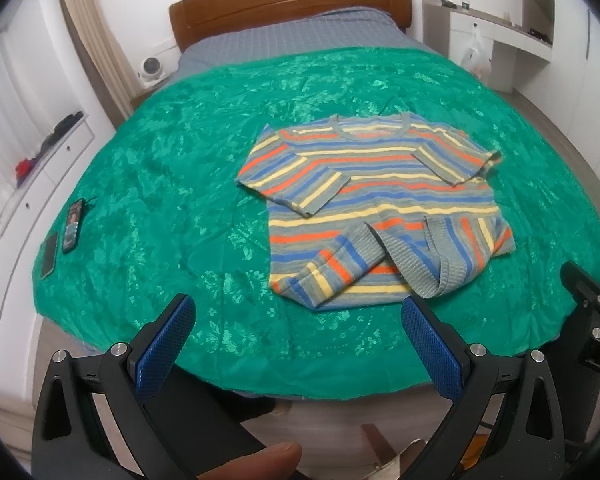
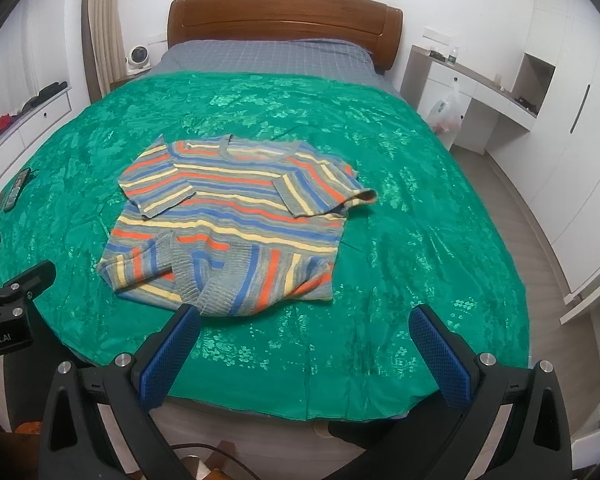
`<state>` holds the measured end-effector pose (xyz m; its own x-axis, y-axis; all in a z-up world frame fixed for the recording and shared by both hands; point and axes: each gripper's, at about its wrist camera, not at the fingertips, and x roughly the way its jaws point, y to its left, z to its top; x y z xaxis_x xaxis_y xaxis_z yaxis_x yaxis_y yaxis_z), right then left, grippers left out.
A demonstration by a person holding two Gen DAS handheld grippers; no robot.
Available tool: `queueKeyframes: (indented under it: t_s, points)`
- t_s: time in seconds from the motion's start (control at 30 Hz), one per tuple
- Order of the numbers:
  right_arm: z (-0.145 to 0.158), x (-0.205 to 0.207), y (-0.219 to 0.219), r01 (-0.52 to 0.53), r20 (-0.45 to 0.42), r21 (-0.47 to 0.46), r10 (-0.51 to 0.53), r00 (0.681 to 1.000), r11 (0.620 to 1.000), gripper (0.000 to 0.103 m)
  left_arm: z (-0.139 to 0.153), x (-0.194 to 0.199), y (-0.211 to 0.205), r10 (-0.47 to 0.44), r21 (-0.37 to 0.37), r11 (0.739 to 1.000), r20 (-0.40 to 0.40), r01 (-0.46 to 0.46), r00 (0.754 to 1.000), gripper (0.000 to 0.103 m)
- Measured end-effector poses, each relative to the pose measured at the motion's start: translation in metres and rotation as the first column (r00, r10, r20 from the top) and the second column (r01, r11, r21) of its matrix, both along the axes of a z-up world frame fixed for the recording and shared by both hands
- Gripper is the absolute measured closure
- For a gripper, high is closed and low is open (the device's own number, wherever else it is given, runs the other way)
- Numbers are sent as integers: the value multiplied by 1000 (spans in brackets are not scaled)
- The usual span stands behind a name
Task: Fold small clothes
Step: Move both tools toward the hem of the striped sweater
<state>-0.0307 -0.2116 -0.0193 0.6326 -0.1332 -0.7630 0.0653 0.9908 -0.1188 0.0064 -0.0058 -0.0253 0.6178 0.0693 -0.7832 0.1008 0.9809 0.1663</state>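
Note:
A striped sweater [image 1: 380, 200] in grey, blue, orange and yellow lies on the green bedspread [image 1: 180, 200], collar toward the headboard. Both sleeves are folded in across the body and their cuffs lie near the hem. In the right wrist view the sweater [image 2: 236, 220] lies left of centre on the bedspread [image 2: 420, 240]. My left gripper [image 1: 298, 312] is open and empty above the bed's near edge, just short of the hem. My right gripper [image 2: 306, 322] is open and empty, also near the hem. The right gripper's body shows at the right edge of the left wrist view [image 1: 592, 312].
Two phones [image 1: 71, 226] lie on the bedspread's left edge. A wooden headboard [image 1: 292, 4] stands at the far end. White drawers [image 1: 28, 184] run along the left, a desk with a plastic bag [image 2: 446, 112] on the right. Wood floor [image 2: 540, 240] lies right of the bed.

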Motion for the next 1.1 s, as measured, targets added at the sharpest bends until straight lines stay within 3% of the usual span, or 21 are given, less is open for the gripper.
queueKeyframes:
  t_s: [0.57, 1.1]
  points:
    - [-2, 3, -3, 18, -2, -36, -19, 1000, 999, 0, -4, 7, 26, 50, -53, 997, -27, -51, 998, 0]
    - [-8, 5, -14, 83, -21, -92, -86, 996, 992, 0, -6, 9, 20, 25, -52, 998, -33, -27, 999, 0]
